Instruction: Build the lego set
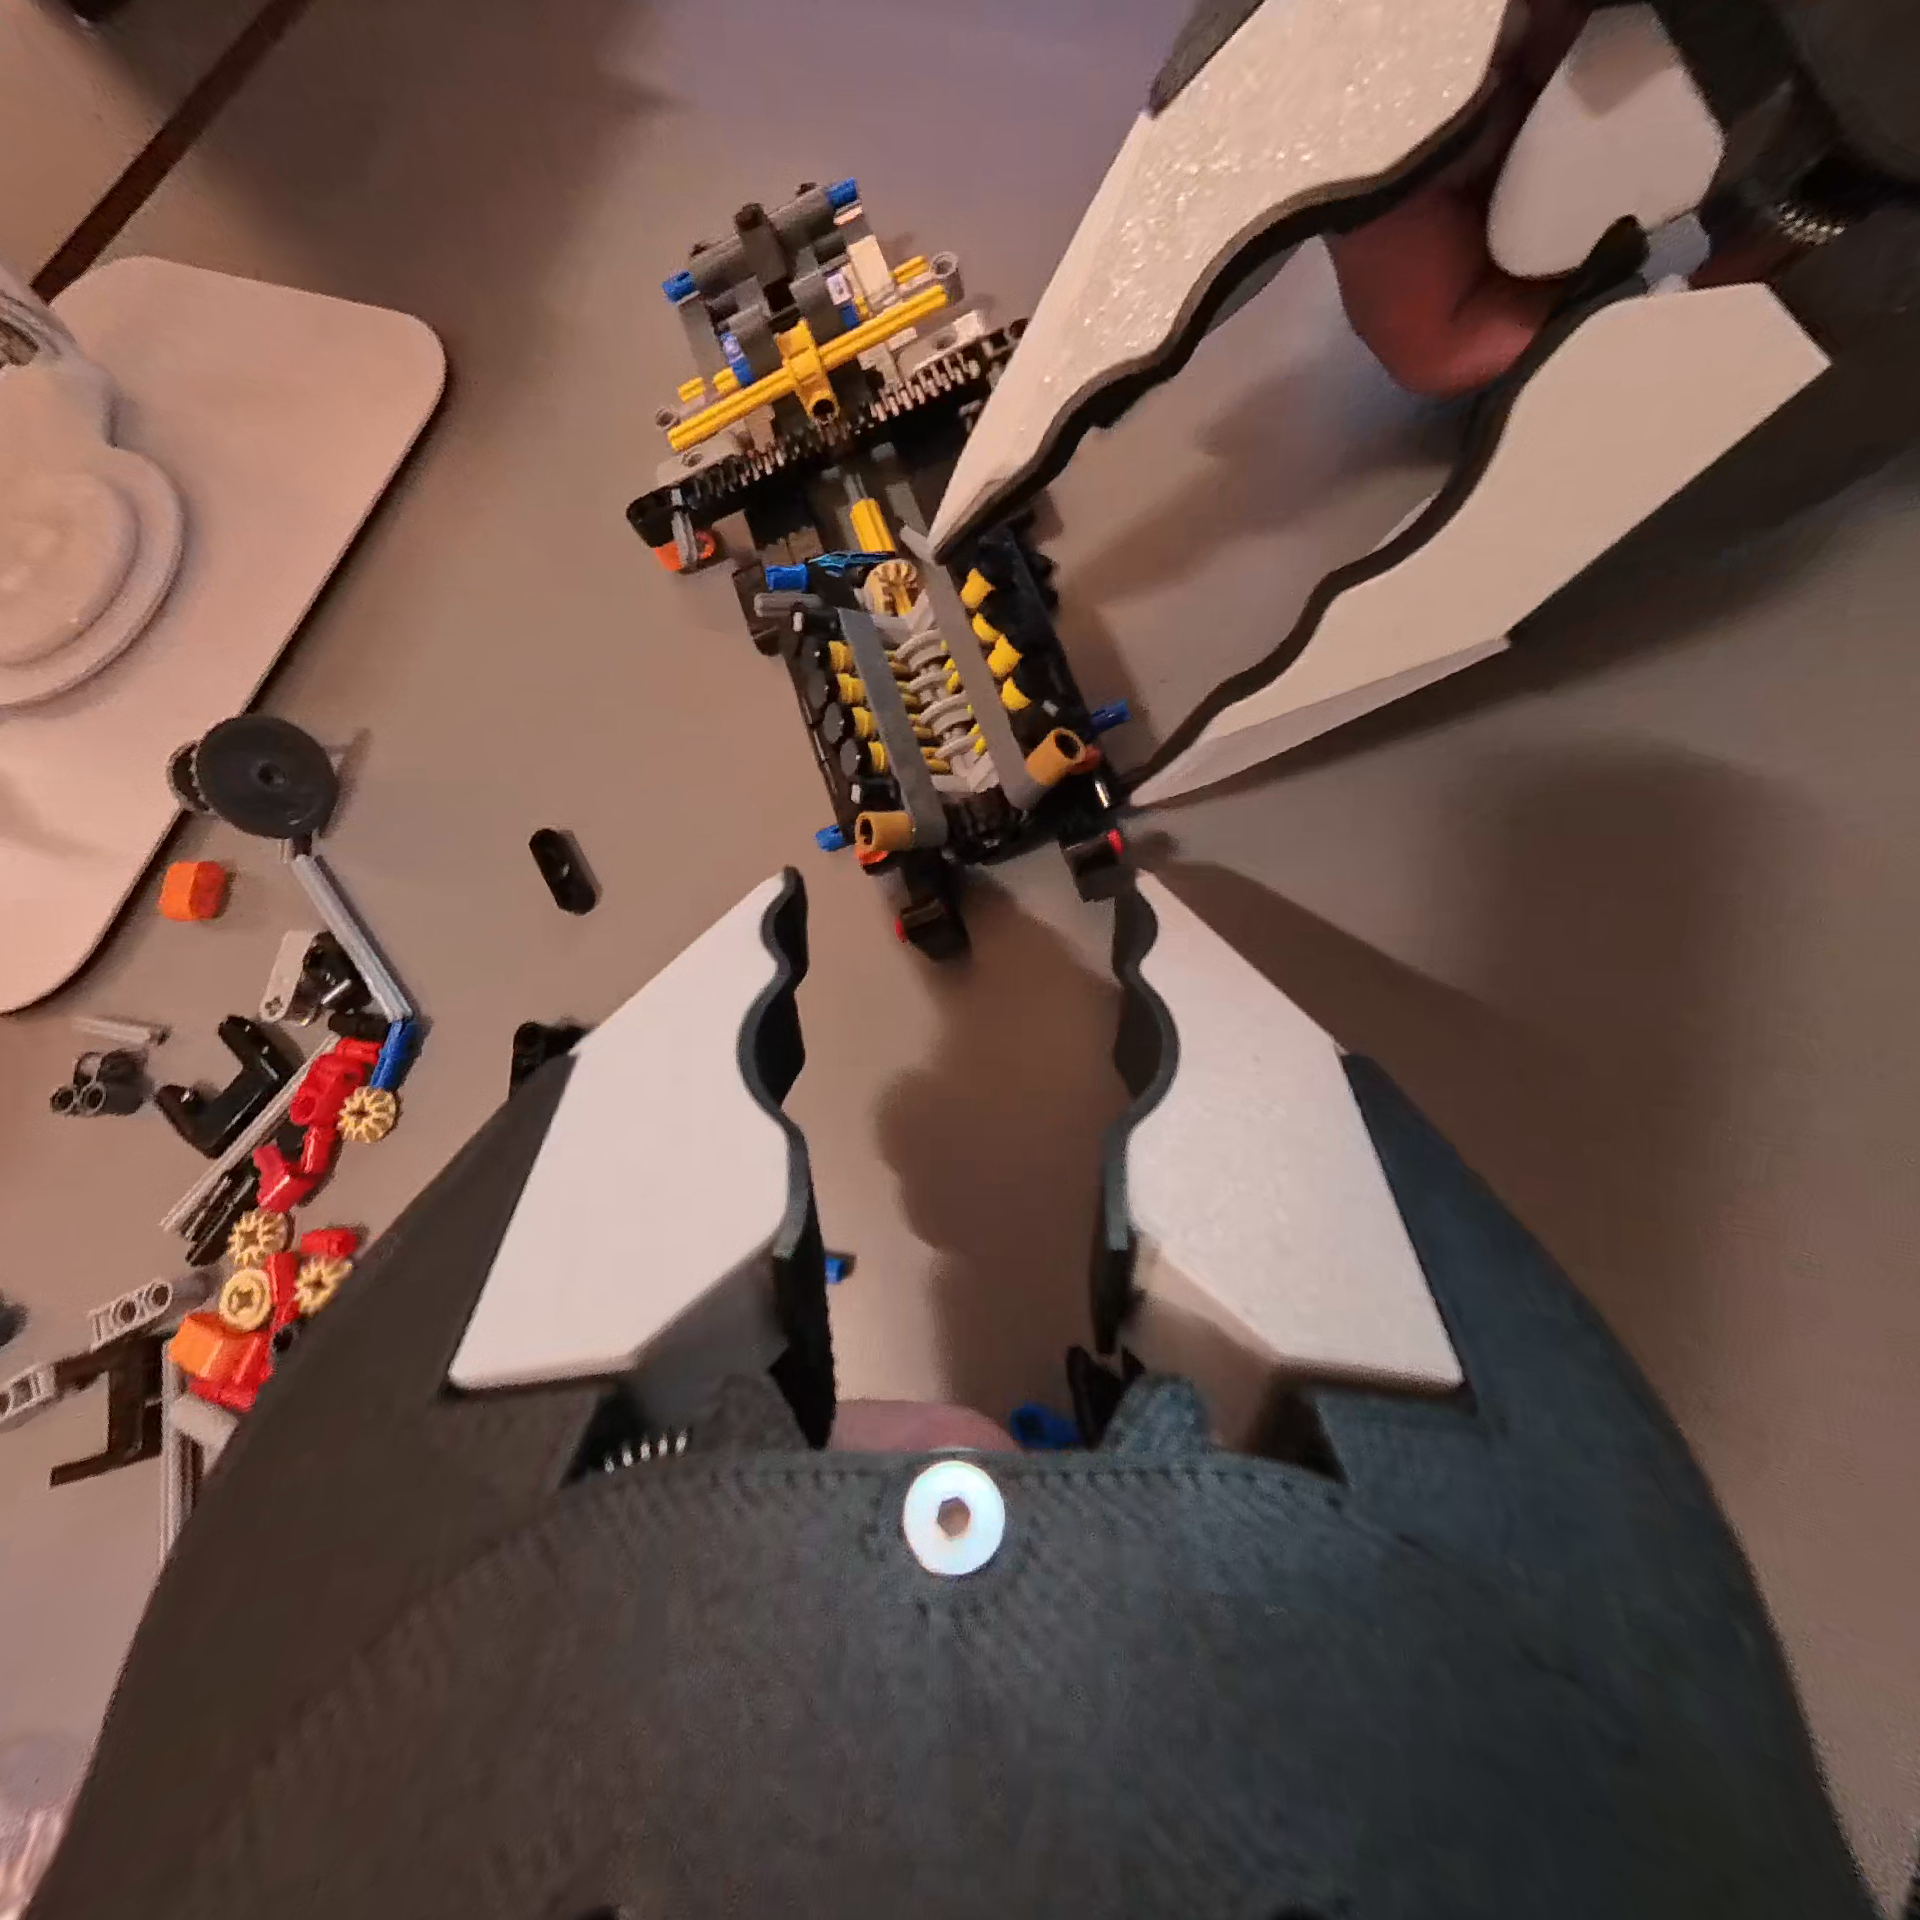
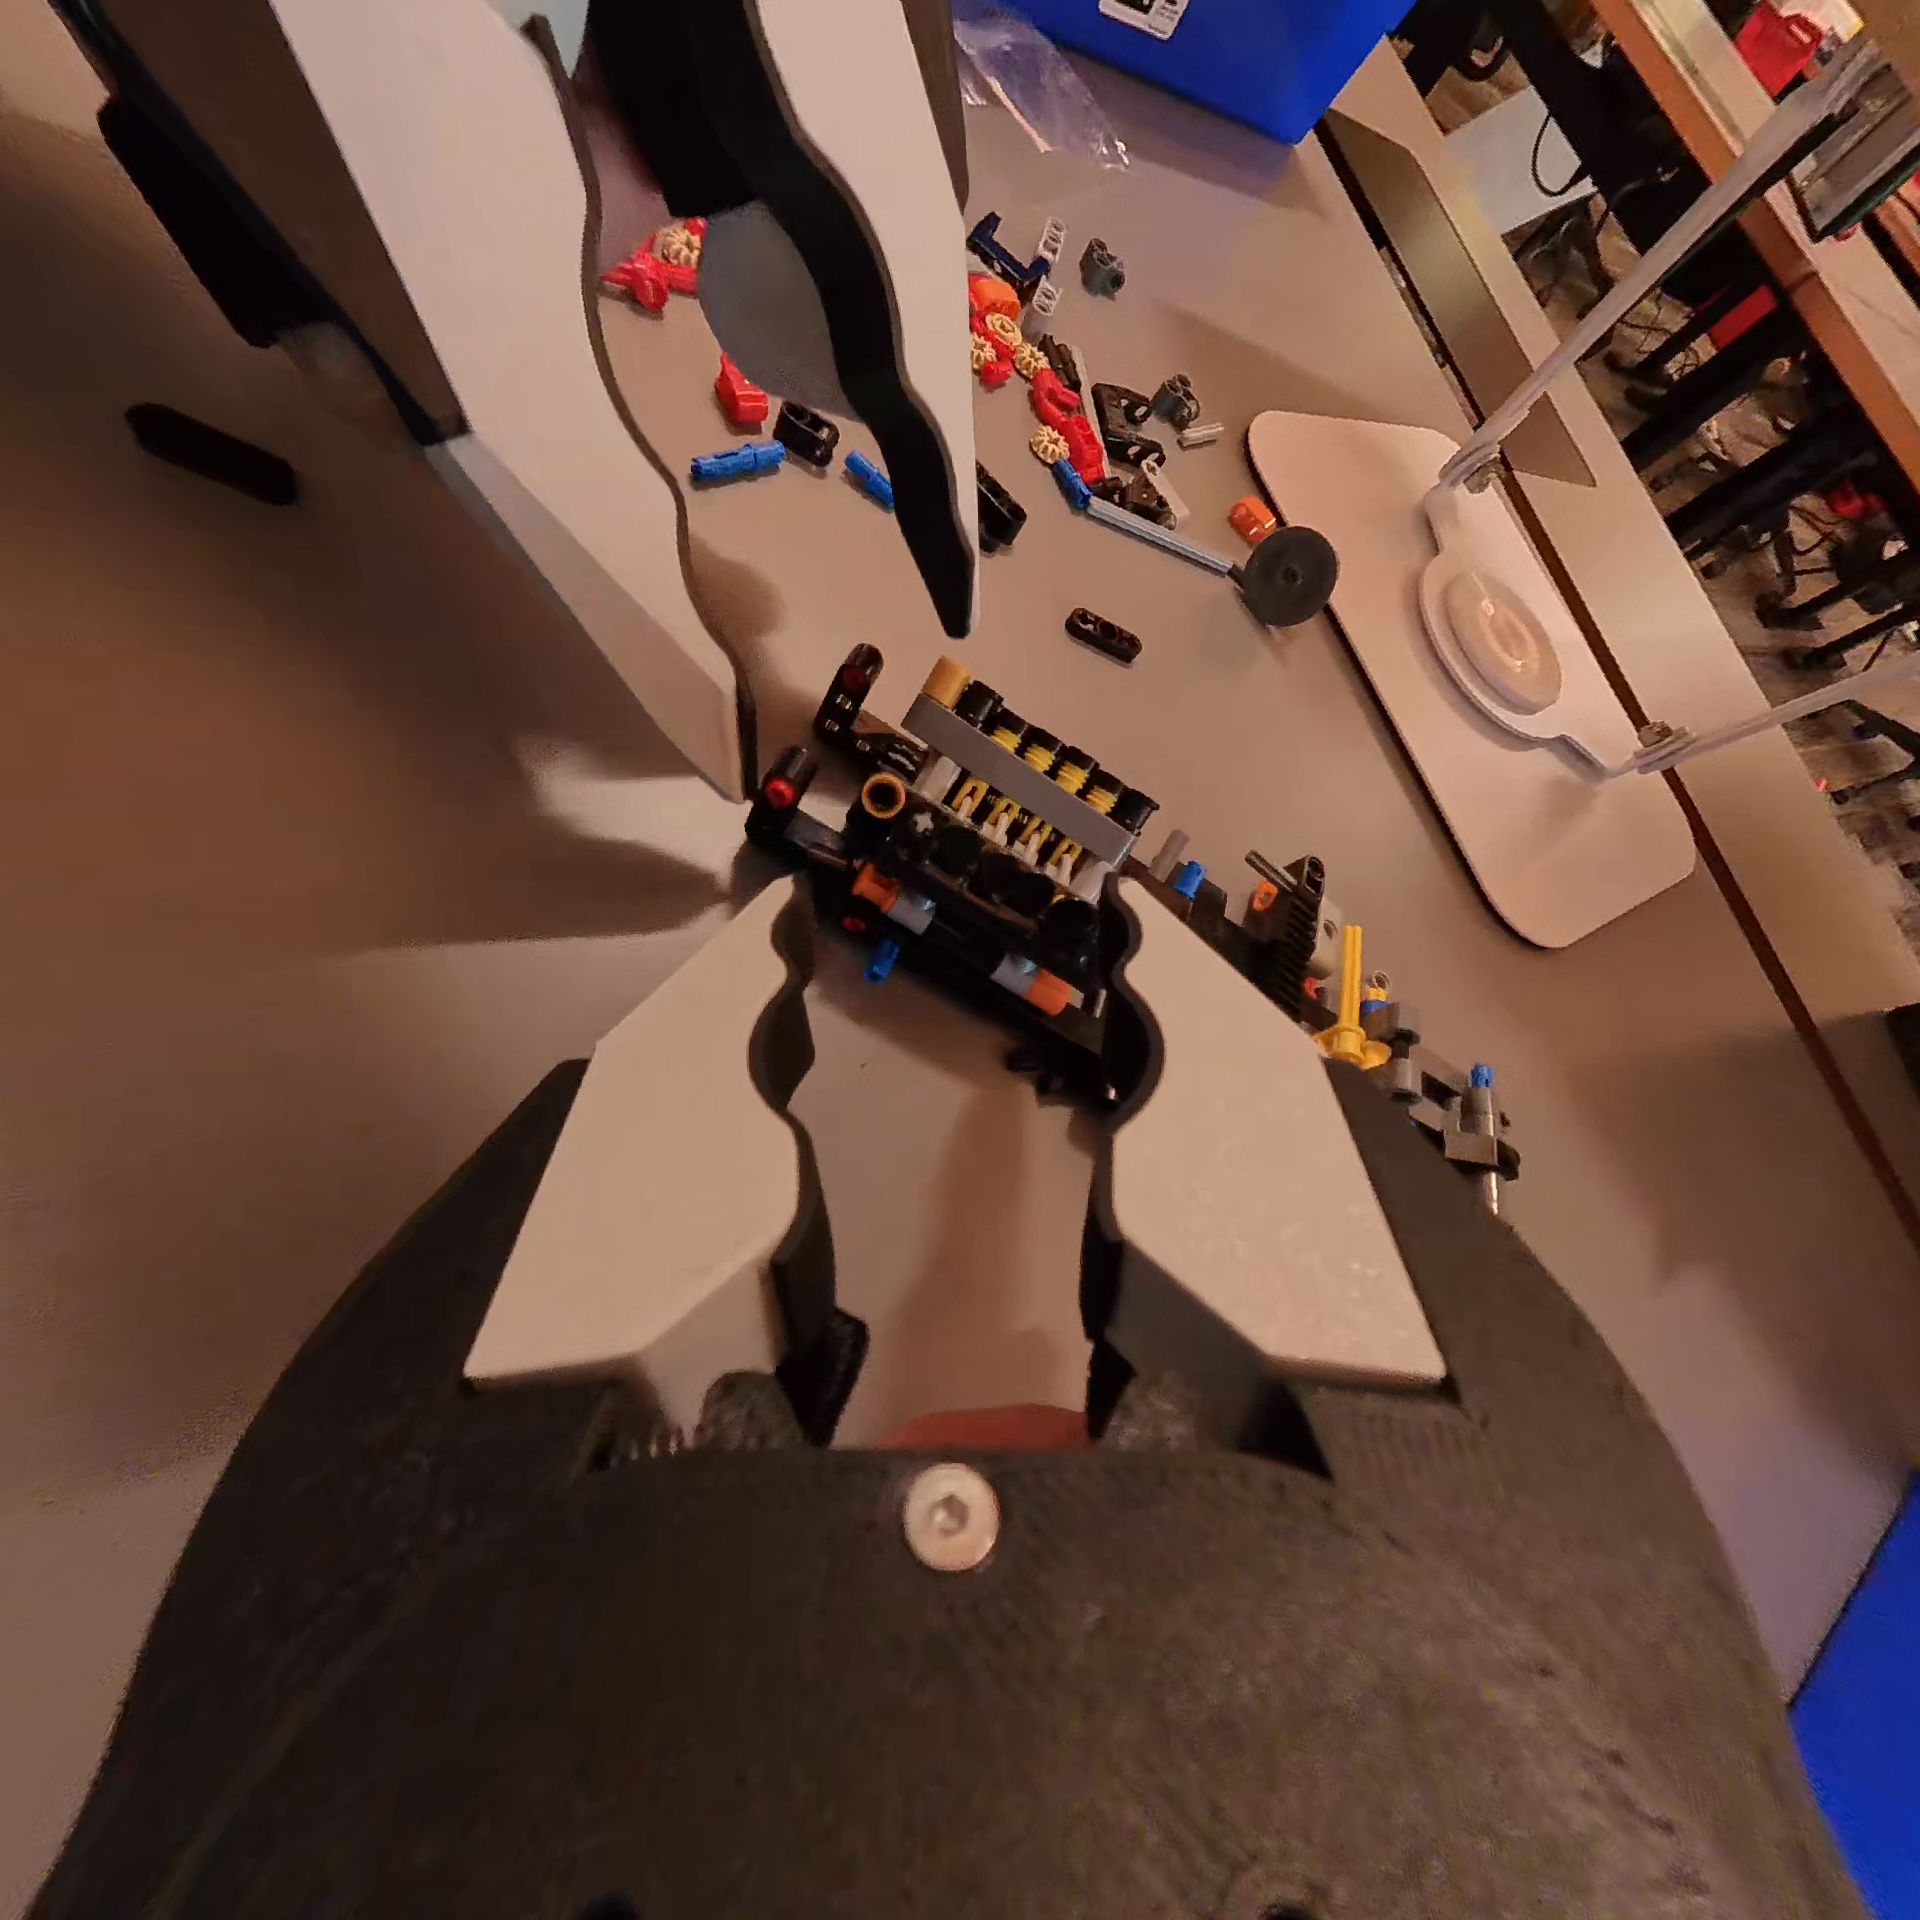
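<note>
Left gripper (image 1: pixel 961 894): fingers apart, empty, just short of model's (image 1: pixel 914 644) near end. Right gripper (image 2: pixel 951 914): fingers apart, straddling model's (image 2: pixel 987 862) engine block from the side; actual contact not discernible. Model flat on grey table (image 1: pixel 520 623). Loose parts (image 1: pixel 270 1143) scattered left of left gripper; wheel (image 1: pixel 265 774) on axle beside white base (image 1: pixel 260 416).

Grey table (image 2: pixel 1299 260), white rounded stand base (image 2: pixel 1455 665) near its edge, blue box (image 2: pixel 1236 62) at far end
</note>
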Demonstrator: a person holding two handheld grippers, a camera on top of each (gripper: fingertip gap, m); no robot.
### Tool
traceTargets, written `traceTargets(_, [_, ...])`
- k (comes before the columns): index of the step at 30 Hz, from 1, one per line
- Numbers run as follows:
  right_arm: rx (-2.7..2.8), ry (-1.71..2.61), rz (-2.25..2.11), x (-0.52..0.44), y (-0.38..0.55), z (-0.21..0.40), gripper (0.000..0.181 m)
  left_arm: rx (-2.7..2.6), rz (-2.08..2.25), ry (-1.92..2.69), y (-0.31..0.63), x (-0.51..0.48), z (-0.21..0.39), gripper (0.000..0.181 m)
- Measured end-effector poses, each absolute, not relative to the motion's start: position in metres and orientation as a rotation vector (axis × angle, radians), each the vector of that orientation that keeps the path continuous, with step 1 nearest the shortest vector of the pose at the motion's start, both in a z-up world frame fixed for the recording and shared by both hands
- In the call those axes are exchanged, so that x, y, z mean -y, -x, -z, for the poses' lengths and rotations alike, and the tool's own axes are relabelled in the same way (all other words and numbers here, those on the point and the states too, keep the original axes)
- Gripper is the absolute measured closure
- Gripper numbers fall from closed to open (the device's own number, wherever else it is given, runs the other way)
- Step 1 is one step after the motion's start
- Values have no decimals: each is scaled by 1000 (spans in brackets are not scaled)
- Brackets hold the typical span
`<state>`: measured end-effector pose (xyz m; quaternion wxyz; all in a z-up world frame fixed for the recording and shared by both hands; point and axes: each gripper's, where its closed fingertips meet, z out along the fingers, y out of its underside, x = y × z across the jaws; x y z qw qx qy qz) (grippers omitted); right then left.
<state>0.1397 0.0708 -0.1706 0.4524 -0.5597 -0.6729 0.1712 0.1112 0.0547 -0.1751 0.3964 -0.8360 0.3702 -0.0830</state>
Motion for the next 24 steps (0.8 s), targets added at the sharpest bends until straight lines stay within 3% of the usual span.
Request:
traceTargets(1, [1662, 1384, -428, -71, -139, 171, 128, -952, 208, 2117, -112, -55, 176, 124])
traceTargets(11, [1643, 1369, -441, -76, -140, 169, 142, -1021, 223, 2129, -118, -59, 188, 130])
traceTargets(14, [1641, 1387, -463, -74, -140, 170, 125, -1029, 229, 2127, -117, -60, 188, 132])
traceTargets(24, [1627, 1428, -418, -74, -137, 177, 125, -1079, 233, 2122, -124, -58, 191, 136])
